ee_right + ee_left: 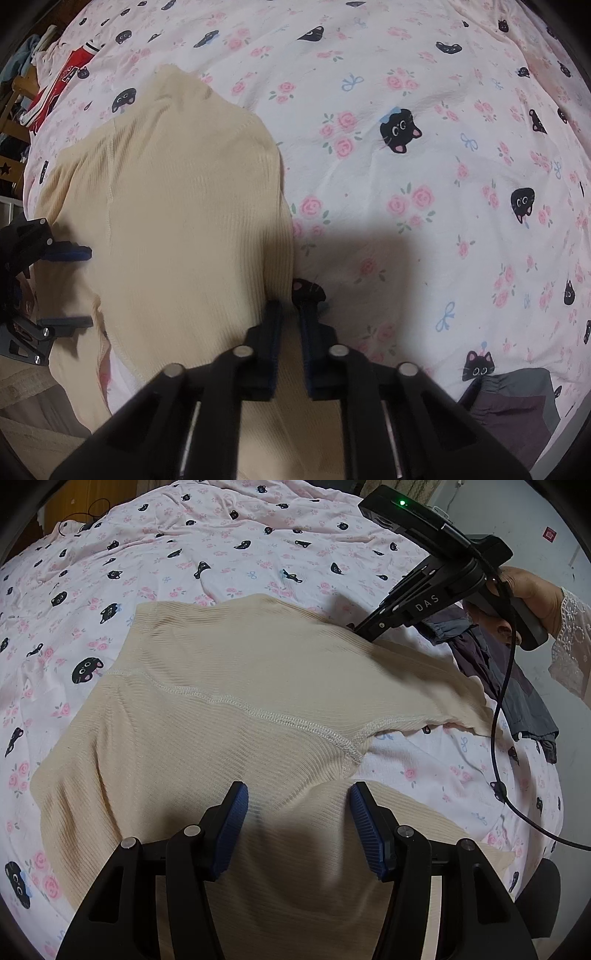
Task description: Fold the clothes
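Lying flat: ribbed cream garment [236, 709] | crinkled cat-print bedsheet [221, 546]

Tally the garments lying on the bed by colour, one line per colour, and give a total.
Cream ribbed garment: 1
Grey and purple garment: 1
Red and white garment, at the bed's far edge: 1
Total: 3 garments on the cat-and-rose bedsheet.
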Tool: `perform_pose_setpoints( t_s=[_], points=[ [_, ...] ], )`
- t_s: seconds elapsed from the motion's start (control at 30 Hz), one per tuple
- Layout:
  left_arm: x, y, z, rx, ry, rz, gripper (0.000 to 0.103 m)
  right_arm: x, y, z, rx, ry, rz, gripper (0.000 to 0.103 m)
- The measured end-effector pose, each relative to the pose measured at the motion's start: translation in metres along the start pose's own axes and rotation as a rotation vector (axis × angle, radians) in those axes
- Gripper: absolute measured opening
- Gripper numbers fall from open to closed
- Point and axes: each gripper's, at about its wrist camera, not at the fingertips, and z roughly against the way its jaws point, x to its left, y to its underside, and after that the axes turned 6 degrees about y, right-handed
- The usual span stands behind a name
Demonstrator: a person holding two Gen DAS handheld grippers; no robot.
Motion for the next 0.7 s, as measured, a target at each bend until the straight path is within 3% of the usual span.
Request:
perform_pose_setpoints(
  t_s=[0.4, 0.7],
  points=[
    [0.000, -0.001, -0.001, 0.004, 0.004, 0.002, 0.053, 0.000, -0.011, 0.014, -0.023, 0.071, -0.012, 0.002],
    [0.000, -0.001, 0.000, 0.005, 0.003, 0.002, 0.053, 0.006, -0.021, 0.001, -0.013, 0.135, -0.017, 0.003]
  ],
)
